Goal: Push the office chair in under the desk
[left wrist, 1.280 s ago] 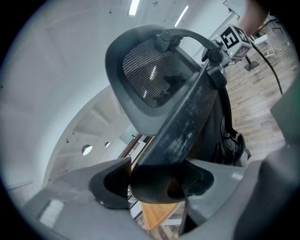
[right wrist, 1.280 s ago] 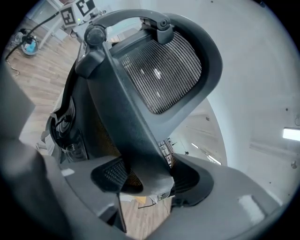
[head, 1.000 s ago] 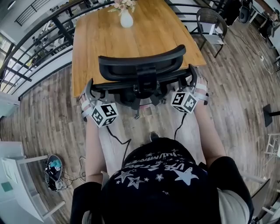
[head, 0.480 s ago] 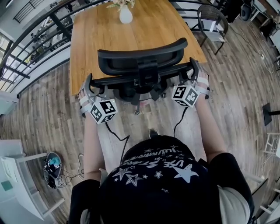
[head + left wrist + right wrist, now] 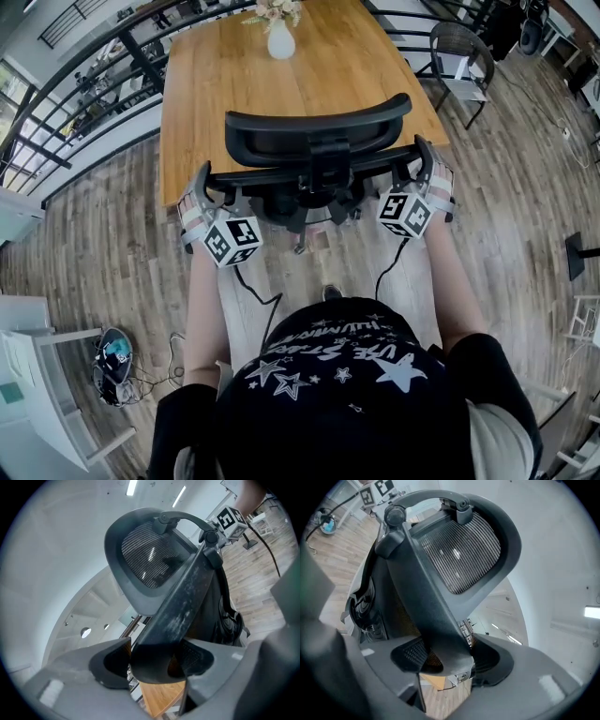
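**Both grippers clamped on the chair back at the desk's near edge**

The chair (image 5: 314,141) stands hard against the near edge of the desk (image 5: 281,89), facing it; seen from the head, its headrest (image 5: 317,127) overlaps the wooden top, and the seat is hidden below the back, so how far it sits under the desk cannot be told.

The left gripper (image 5: 204,180) holds the left end of the back's top bar (image 5: 180,606); its pads press on either side of the bar's tip, which fills the gap between them.

The right gripper (image 5: 422,159) holds the right end likewise; in its own view the bar runs up from between the two pads, both closed against it, towards the mesh headrest.

Both grippers point nearly level towards the desk, one at each end of the bar.

A white vase (image 5: 280,42) with flowers stands at the desk's far end, well apart from the chair; the floor (image 5: 103,244) is grey-brown planks.
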Demonstrator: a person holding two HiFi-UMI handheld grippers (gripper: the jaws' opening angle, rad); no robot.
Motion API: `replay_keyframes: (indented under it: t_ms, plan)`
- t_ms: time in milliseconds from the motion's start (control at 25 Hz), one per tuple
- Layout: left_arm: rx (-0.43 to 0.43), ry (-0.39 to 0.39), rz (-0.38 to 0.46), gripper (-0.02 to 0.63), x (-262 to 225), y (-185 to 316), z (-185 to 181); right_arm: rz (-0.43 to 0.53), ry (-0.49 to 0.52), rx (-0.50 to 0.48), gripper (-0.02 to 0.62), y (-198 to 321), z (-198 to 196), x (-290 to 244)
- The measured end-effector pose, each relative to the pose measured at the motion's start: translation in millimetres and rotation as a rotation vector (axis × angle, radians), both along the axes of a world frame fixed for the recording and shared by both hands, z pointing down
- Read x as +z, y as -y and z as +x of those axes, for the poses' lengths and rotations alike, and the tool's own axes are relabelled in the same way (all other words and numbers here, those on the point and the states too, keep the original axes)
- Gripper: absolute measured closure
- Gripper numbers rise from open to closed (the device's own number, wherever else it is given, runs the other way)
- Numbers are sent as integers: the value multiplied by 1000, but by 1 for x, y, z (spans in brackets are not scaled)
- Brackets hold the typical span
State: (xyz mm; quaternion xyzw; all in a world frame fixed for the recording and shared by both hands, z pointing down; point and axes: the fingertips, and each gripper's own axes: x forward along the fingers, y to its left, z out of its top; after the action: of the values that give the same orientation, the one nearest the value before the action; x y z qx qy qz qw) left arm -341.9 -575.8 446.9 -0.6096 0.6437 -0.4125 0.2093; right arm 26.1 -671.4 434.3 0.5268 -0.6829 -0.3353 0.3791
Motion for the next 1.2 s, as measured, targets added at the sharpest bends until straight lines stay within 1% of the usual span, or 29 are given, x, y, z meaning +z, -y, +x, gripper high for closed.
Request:
replay_keyframes:
  t_ms: [200, 320, 400, 440, 520, 760, 880, 1040, 1160, 1200]
  plan:
    - [4, 23, -53, 314, 1, -1, 0, -12, 5, 21, 316, -2, 1, -1]
    - [5, 61, -77, 314, 2, -4, 1, -16, 52, 45, 314, -7, 4, -2]
    - [1, 63, -70, 313, -1, -9, -2, -15, 81, 60, 316, -11, 4, -3]
    - [-1, 52, -65, 313, -3, -12, -4, -14, 85, 65, 316, -14, 4, -4]
    - [-4, 20, -61, 287, -5, -18, -7, -15, 81, 76, 316, -18, 4, -5]
    - [-1, -49, -58, 287, -7, -42, -12, -22, 112, 108, 314, -34, 4, -8]
    - [16, -73, -90, 287, -1, -58, -10, -8, 131, 109, 319, -49, 0, -15]
    - [32, -85, -145, 287, 22, -86, -7, -3, 153, 113, 327, -71, -8, -20]
    - [52, -134, -157, 287, 32, -106, -3, -12, 157, 106, 330, -90, -19, -19]
    - [60, -139, -152, 287, 32, -111, -2, -15, 154, 104, 331, -97, -21, -18]
